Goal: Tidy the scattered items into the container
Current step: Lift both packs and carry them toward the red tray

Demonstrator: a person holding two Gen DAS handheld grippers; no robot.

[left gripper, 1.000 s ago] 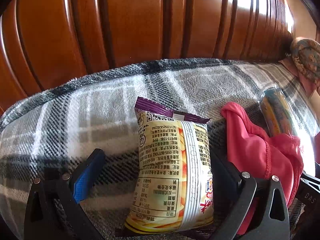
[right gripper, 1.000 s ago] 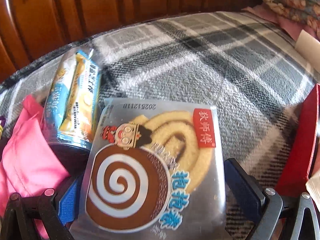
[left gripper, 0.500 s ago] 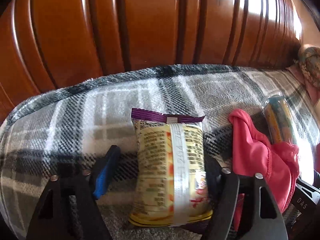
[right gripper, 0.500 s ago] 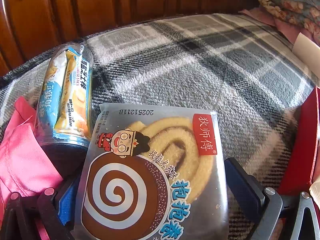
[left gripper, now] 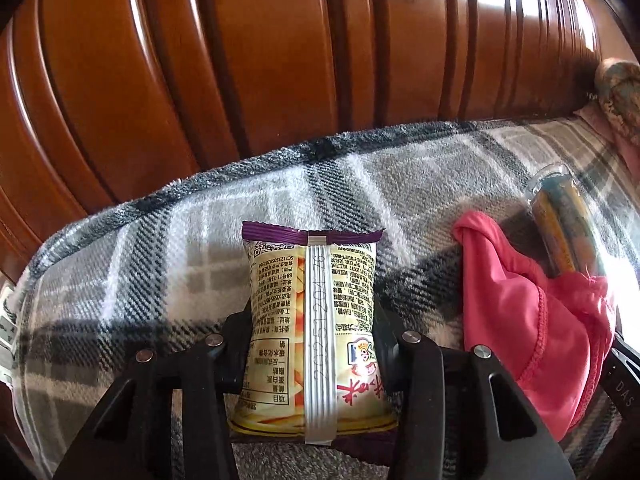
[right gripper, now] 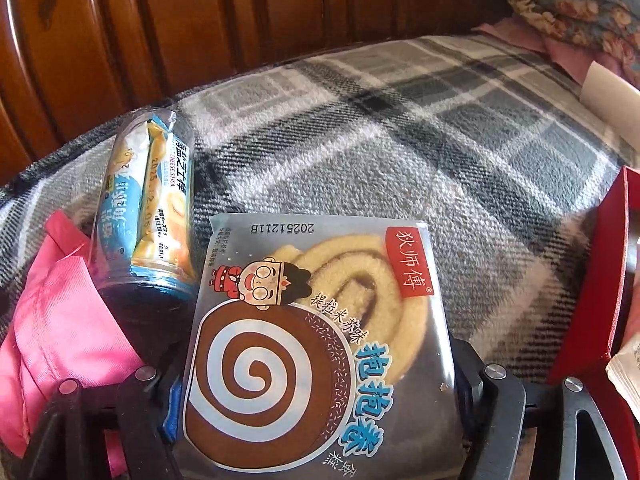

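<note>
A yellow snack packet (left gripper: 312, 300) with a purple end stands between the fingers of my left gripper (left gripper: 312, 320). Its jaws are closing and both pads press the packet's sides, pinching its waist. In the right wrist view, a flat swirl-roll cake packet (right gripper: 320, 320) lies on the blanket. My right gripper (right gripper: 320, 368) straddles it, jaws closing, pads touching both side edges. A clear tube of cheese sticks (right gripper: 148, 208) (left gripper: 560, 232) lies beside a crumpled pink cloth (right gripper: 60, 320) (left gripper: 520, 320). The red container's wall (right gripper: 616, 280) shows at the right edge.
Everything rests on a grey plaid fleece blanket (left gripper: 160, 260) (right gripper: 400, 140). A ribbed wooden headboard (left gripper: 280, 60) rises close behind. A floral pillow (right gripper: 580, 0) and a white sheet (right gripper: 608, 92) lie at the far right.
My left jaws have come in from wide apart onto the yellow packet, which turned seam-up and looks slightly raised. The right jaws have narrowed around the roll packet, and the hand stayed put.
</note>
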